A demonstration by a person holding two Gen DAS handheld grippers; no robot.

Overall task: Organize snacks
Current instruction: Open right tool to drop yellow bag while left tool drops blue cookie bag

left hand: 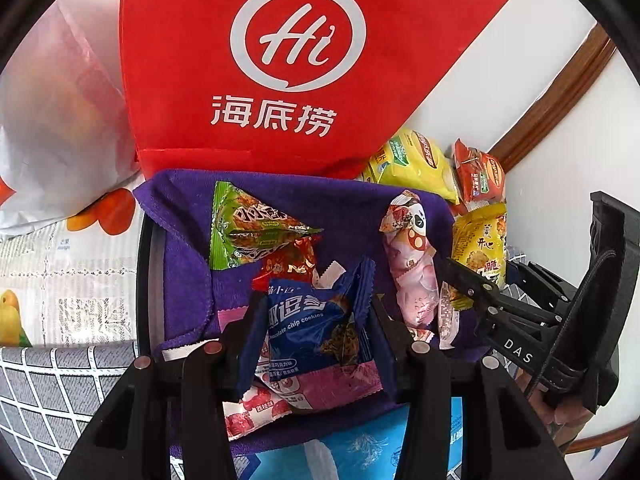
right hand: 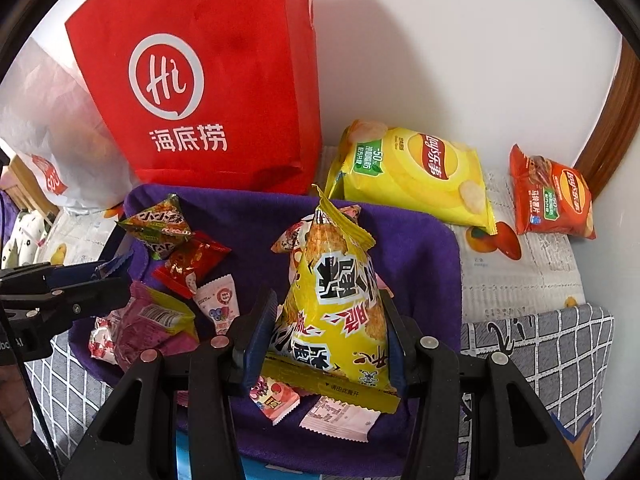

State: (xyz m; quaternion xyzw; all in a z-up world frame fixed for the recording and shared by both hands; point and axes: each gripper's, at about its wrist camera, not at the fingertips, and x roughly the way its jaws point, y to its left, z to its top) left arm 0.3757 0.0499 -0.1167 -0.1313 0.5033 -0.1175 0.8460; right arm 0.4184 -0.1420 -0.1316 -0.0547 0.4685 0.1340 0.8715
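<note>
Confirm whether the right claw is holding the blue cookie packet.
No: the right claw grips a yellow snack bag; the blue cookie packet sits in the left claw.

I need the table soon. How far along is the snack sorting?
Done: several small packets lie in the purple-lined tray. In hand: the left claw grips a blue chocolate chip cookie packet, the right claw a yellow snack bag. Left: the yellow Lay's bag and the orange Lay's bag outside it.

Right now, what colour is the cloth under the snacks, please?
Purple cloth; the right wrist view shows it best.
</note>
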